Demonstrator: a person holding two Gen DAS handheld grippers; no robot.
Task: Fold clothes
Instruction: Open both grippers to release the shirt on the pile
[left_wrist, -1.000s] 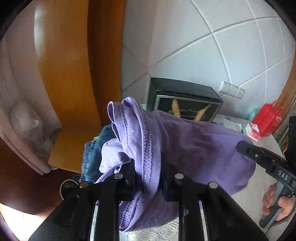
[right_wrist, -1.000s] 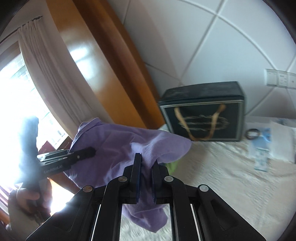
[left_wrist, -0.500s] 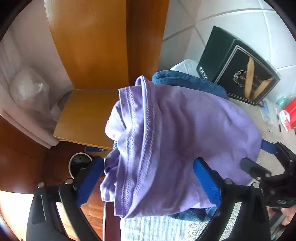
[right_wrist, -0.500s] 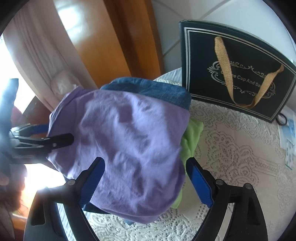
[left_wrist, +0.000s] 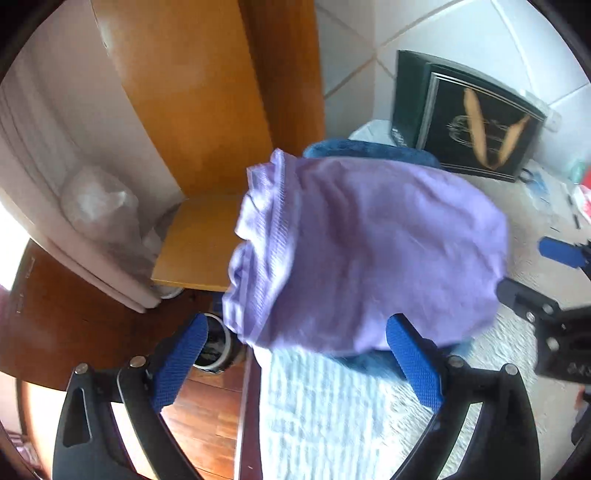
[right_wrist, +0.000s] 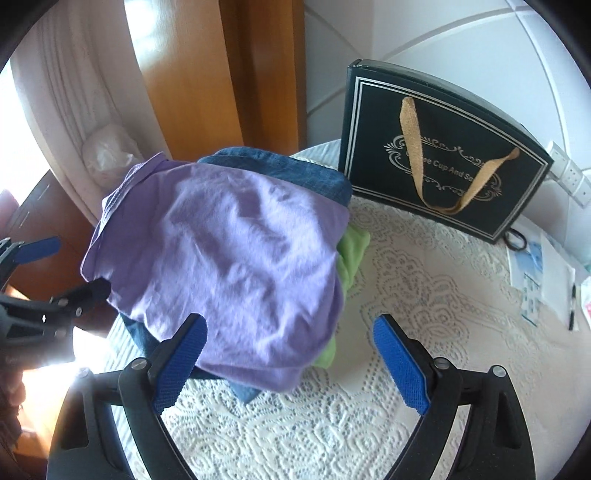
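Observation:
A folded purple garment (right_wrist: 229, 254) lies on top of a pile, over blue denim (right_wrist: 280, 173) and a green garment (right_wrist: 351, 251), on the lace-covered table (right_wrist: 424, 295). It also shows in the left wrist view (left_wrist: 365, 254) above the denim (left_wrist: 369, 153). My left gripper (left_wrist: 299, 365) is open and empty, just short of the pile's near edge. My right gripper (right_wrist: 291, 365) is open and empty, at the pile's near side. Each gripper shows in the other's view, the left (right_wrist: 40, 273) and the right (left_wrist: 546, 280).
A black gift bag (right_wrist: 443, 162) with a tan handle stands behind the pile against the tiled wall. Papers and a pen (right_wrist: 546, 280) lie at the right. A wooden door frame (left_wrist: 207, 92), a curtain (right_wrist: 74, 92) and the wooden floor (left_wrist: 207, 402) are at the left, past the table edge.
Both grippers opened and let go of the purple garment, which dropped onto the pile. Both have pulled back a little from it.

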